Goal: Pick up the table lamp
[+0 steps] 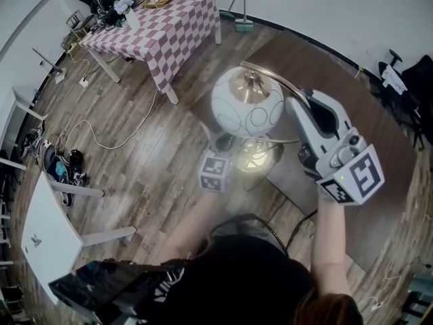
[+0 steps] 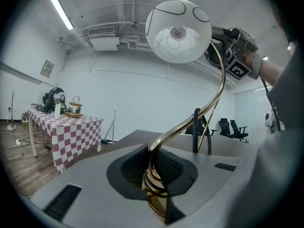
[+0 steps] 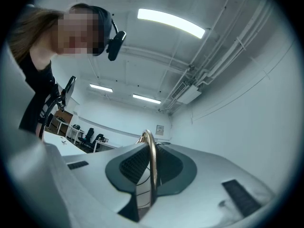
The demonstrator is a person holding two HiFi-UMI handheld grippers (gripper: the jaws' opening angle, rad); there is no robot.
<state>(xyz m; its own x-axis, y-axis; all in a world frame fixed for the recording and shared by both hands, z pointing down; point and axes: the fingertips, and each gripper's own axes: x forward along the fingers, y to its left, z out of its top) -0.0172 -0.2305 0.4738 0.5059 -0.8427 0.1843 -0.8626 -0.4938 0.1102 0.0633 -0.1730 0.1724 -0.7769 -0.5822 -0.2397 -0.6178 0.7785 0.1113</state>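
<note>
**A:** Where is the lamp [image 1: 247, 103] just now?

**B:** Over the dark counter [image 1: 379, 147], with its white globe uppermost. Far to the lamp's left in the head view is a checked cloth [image 1: 169, 26].

**A:** And my left gripper [image 1: 226, 147]?

**B:** It's at the lamp's lower left, low on the stem. Your fingers [image 2: 130, 167] there are nearly together, pressed on the gold coil just above the base.

**A:** Does the base touch the counter?

**B:** I can't tell, because the globe and your grippers cover that spot.

**A:** And to the lamp's right?

**B:** Your right gripper [image 1: 298, 101] is just right of the globe, up high. You have its fingers [image 3: 133, 165] clamped on the thin gold arc of the stem, which stands upright between the pads. Both of your grippers hold the same lamp, one low and one high.
</note>
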